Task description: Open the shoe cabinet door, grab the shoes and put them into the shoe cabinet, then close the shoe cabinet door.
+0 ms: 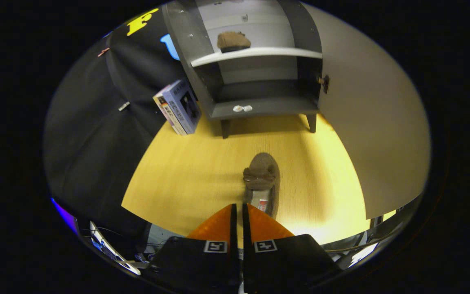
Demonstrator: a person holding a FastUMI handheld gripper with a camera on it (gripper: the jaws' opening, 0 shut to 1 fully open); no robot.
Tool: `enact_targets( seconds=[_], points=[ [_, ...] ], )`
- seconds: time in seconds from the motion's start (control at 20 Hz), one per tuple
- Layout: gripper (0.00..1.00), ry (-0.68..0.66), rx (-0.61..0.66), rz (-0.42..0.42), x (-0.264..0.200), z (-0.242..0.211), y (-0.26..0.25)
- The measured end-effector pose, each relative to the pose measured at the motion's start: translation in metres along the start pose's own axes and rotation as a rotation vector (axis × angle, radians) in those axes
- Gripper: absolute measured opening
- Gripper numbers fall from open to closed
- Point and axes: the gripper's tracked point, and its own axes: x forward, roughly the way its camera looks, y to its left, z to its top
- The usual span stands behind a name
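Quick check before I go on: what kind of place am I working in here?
Likely a staged booth, not a real home: black cloth wall, a grey shoe cabinet with its door open, wood-look floor. The gripper is nearly shut, above a brown shoe.

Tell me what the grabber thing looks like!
The gripper has two flat fingers tapering to points, almost touching with a thin slit between. Behind them sit two black blocks, each carrying a white square sticker with a black blocky pattern.
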Motion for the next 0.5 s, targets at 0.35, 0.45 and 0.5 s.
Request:
enact_targets(
  seconds=[0.35,0.45,0.5],
  points=[
    [0.36,0.063,0.053,-0.085,0.078,-0.020,-0.008],
    [0.36,0.085,0.079,-0.101,0.096,-0.024,-0.014],
    [0.36,0.095,0.090,-0.109,0.104,-0.027,-0.016]
  ],
)
